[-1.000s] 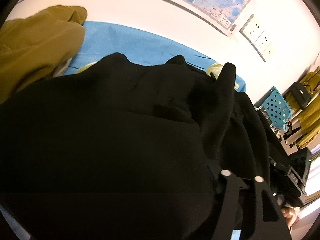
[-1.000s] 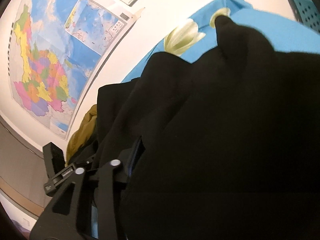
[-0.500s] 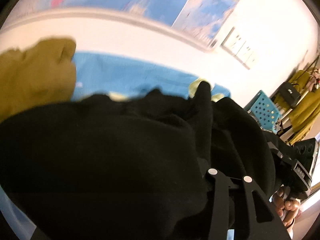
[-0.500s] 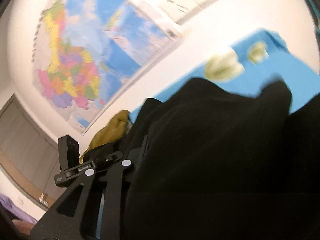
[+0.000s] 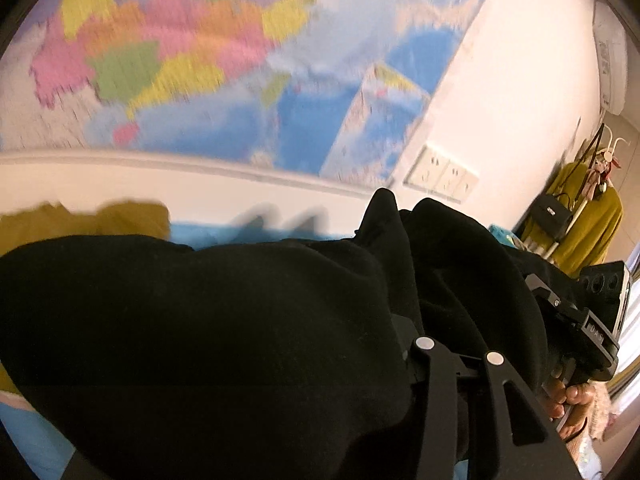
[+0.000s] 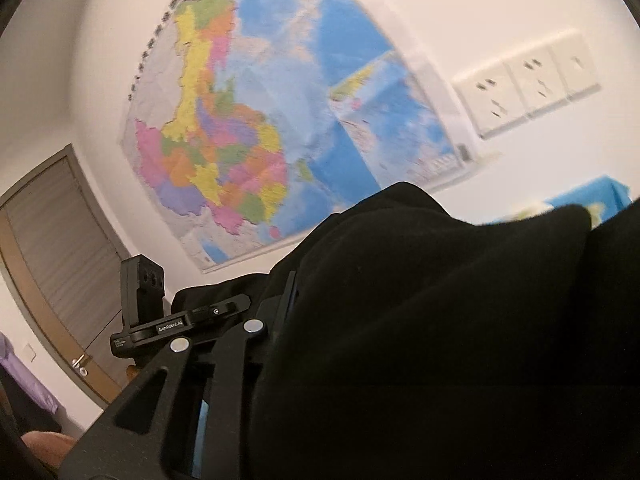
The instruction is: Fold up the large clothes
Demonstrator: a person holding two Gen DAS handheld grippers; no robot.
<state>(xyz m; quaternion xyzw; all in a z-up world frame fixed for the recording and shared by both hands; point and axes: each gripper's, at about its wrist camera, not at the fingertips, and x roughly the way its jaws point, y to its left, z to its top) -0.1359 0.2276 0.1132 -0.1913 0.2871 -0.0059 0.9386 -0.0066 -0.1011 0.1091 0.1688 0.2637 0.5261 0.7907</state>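
Note:
A large black garment (image 5: 200, 340) fills the lower half of both wrist views and hangs lifted off the blue bed sheet (image 5: 208, 232). My left gripper (image 5: 344, 256) is shut on a bunched fold of it; only one black finger (image 5: 390, 240) shows, and cloth hides the other. In the right wrist view the garment (image 6: 460, 340) drapes over my right gripper (image 6: 328, 268), which is shut on it with its tips buried in the fabric. The two grippers sit close together: the right gripper's body (image 5: 588, 320), held by a hand (image 5: 568, 400), shows beside the left one.
A coloured wall map (image 6: 240, 140) and white wall sockets (image 6: 528, 84) are straight ahead. A mustard garment (image 5: 80, 224) lies on the bed at the left. A coat stand with a mustard garment and black bag (image 5: 576, 220) is at the right, and a grey door (image 6: 52, 248) at the far left.
Both grippers have risen with the black garment and tilted up toward the wall. The bed has dropped almost out of sight and the map now fills the upper view.

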